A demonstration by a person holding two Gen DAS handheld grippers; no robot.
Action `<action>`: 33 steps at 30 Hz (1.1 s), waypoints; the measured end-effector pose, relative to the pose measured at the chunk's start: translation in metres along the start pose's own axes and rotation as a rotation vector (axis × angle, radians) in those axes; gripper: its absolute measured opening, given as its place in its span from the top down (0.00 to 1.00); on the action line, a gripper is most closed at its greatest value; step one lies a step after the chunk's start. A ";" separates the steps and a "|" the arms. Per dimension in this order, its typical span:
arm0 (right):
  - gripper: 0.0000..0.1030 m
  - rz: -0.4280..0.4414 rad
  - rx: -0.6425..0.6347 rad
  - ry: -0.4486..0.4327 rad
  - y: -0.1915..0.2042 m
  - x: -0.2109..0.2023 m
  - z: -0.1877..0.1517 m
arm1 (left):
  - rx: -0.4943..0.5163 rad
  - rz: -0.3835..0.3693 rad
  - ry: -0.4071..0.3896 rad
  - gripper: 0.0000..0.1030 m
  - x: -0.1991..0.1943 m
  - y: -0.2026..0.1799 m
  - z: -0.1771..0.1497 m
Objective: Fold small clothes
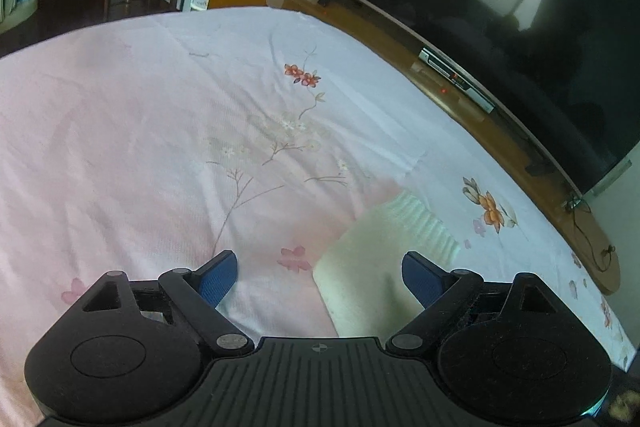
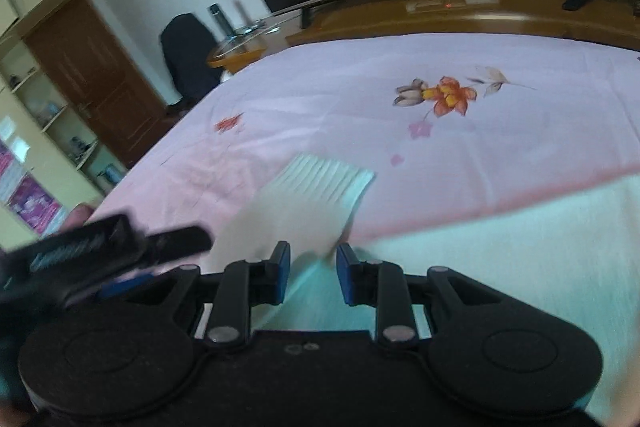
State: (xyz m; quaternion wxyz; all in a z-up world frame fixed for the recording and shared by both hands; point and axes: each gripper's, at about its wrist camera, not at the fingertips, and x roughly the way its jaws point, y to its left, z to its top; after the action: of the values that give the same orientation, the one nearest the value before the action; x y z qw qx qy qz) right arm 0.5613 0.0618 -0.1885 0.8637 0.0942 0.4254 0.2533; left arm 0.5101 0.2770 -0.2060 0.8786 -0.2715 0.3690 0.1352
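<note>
Here no writing is legible; the left gripper (image 1: 320,277) gapes wide over the cream ribbed-cuff knit garment (image 1: 372,267), gripping nothing, while the right gripper (image 2: 313,273) stands narrowly parted, empty, above it.

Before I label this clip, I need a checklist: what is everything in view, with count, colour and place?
sock: one, cream with ribbed cuff, lying on the bedsheet
bedsheet: one, pink with flower print, covering the bed
television: one, black, on the cabinet past the bed
TV cabinet: one, brown wood, along the bed's far edge
set-top box: one, silver, on the cabinet
door: one, brown, far left
left gripper: black with blue pads, jaws wide, empty
right gripper: black with blue pads, jaws narrow, gripping nothing
</note>
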 end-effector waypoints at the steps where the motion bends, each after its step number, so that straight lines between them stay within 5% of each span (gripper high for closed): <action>1: 0.75 -0.016 0.004 -0.005 -0.001 0.004 0.002 | 0.002 0.000 0.001 0.13 0.002 0.000 0.000; 4: 0.74 -0.024 -0.013 -0.002 0.002 0.018 0.007 | 0.007 0.000 -0.004 0.13 0.003 0.001 0.000; 6: 0.93 -0.016 -0.019 -0.007 0.005 0.022 0.009 | 0.007 -0.005 -0.002 0.13 0.001 0.001 -0.001; 8: 0.93 0.013 -0.014 -0.030 0.009 0.013 0.008 | 0.009 -0.011 -0.003 0.13 -0.004 0.000 -0.002; 14: 0.93 -0.081 -0.094 -0.236 0.001 -0.082 -0.007 | 0.063 -0.100 -0.017 0.13 -0.035 -0.026 -0.016; 20: 0.93 -0.278 -0.083 -0.350 -0.066 -0.187 -0.030 | 0.174 -0.232 0.042 0.13 -0.050 -0.091 -0.050; 27: 0.93 -0.520 0.108 -0.360 -0.175 -0.249 -0.072 | 0.286 -0.268 0.126 0.13 -0.045 -0.156 -0.105; 31: 0.93 -0.539 0.201 -0.284 -0.217 -0.249 -0.093 | 0.315 -0.212 0.174 0.13 -0.031 -0.171 -0.127; 33: 0.80 -0.494 0.265 -0.274 -0.229 -0.249 -0.099 | 0.329 -0.198 0.165 0.13 -0.034 -0.175 -0.129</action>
State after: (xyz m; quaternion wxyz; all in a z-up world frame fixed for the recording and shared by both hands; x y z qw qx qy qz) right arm 0.4386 -0.2682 -0.1651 0.9286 0.1330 0.3444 -0.0368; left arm 0.4895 0.0586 -0.1901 0.8868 -0.1694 0.4284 -0.0364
